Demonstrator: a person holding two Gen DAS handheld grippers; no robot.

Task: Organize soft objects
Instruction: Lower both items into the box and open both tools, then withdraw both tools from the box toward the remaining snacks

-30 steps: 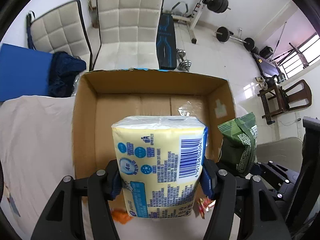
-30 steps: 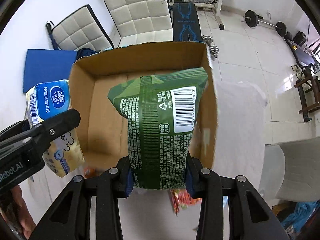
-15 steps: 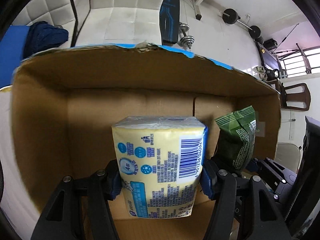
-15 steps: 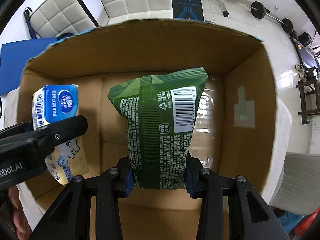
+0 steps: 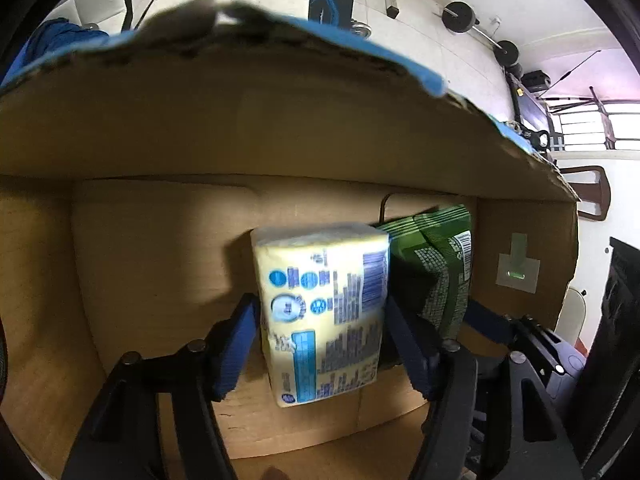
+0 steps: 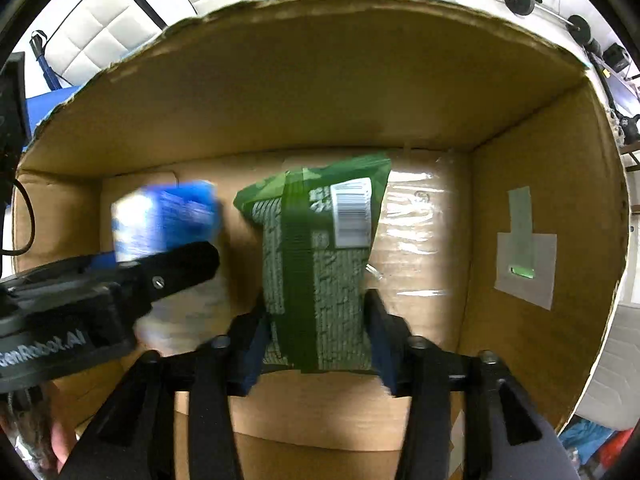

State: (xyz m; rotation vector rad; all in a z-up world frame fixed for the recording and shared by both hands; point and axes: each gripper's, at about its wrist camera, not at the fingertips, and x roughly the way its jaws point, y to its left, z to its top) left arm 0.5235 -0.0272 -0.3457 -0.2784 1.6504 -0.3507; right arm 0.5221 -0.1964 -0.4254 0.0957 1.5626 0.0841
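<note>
Both grippers are deep inside an open cardboard box point(image 5: 160, 128) point(image 6: 540, 184). A yellow and blue tissue pack point(image 5: 324, 308) stands on the box floor between the fingers of my left gripper point(image 5: 320, 320), whose jaws stand spread with gaps on both sides of the pack. It shows blurred in the right wrist view point(image 6: 164, 220). A green snack bag point(image 6: 320, 264) stands just right of the pack point(image 5: 436, 264). My right gripper point(image 6: 318, 320) has its pads spread slightly off the bag's sides.
The box walls rise close on all sides. A grey tape patch point(image 6: 524, 248) sits on the right wall. White padded chairs point(image 6: 112, 28) and gym weights point(image 5: 460, 16) stand beyond the box.
Both grippers went down into the box with their loads. The tissue pack and green bag now rest on the box floor, and both pairs of jaws have opened off them.
</note>
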